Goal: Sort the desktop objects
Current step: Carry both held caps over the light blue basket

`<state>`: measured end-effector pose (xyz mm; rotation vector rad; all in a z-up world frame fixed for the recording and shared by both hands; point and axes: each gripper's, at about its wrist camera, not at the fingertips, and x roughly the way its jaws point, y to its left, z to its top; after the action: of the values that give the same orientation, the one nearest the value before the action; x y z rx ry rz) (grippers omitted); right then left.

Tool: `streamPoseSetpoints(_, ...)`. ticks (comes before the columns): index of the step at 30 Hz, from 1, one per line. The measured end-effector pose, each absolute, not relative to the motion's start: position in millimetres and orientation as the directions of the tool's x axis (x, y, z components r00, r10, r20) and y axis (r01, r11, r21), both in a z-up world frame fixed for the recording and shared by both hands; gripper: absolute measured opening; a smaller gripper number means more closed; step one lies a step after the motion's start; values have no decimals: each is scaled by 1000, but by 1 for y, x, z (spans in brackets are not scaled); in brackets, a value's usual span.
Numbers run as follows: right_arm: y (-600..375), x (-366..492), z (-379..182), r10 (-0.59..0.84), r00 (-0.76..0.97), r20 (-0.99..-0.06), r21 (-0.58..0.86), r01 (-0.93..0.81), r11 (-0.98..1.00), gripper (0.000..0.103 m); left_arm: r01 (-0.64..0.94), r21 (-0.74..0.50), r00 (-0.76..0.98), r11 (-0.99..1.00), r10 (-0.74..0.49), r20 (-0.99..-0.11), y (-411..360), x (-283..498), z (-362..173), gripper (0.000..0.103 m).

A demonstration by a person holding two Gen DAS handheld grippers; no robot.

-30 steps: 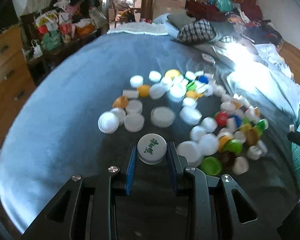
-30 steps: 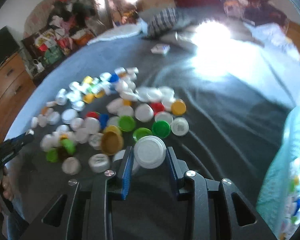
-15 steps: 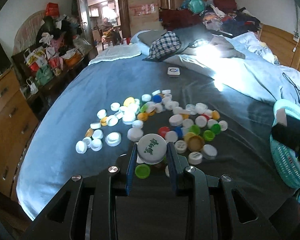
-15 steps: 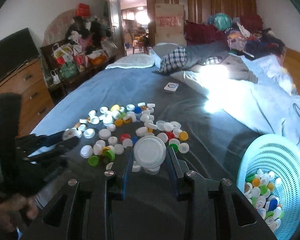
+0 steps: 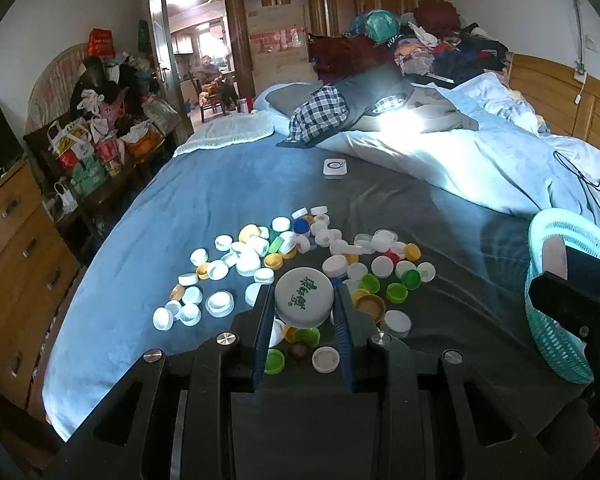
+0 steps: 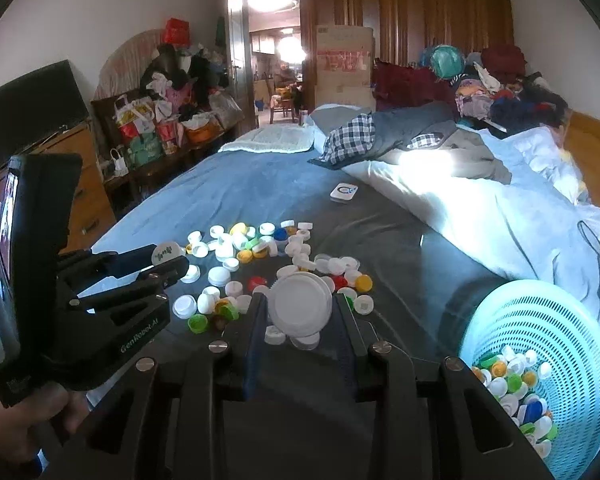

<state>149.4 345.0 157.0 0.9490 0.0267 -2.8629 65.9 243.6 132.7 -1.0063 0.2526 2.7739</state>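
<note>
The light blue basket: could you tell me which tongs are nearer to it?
Right. The right tongs hang just beside the basket; the left tongs are farther off, across the caps.

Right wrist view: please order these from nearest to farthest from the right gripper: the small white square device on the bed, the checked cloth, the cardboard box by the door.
1. Small white square device, on the dark blanket, slightly right.
2. Checked cloth, behind it on the bedding.
3. Cardboard box, against the far wall.
</note>
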Motion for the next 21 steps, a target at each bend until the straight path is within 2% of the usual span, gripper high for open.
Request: streamPoseSetpoints(21, 398, 174, 179, -24, -828, -560, 12, 20, -1000, 35, -335, 121, -755, -934, 189, -628, 304, 79, 153, 25)
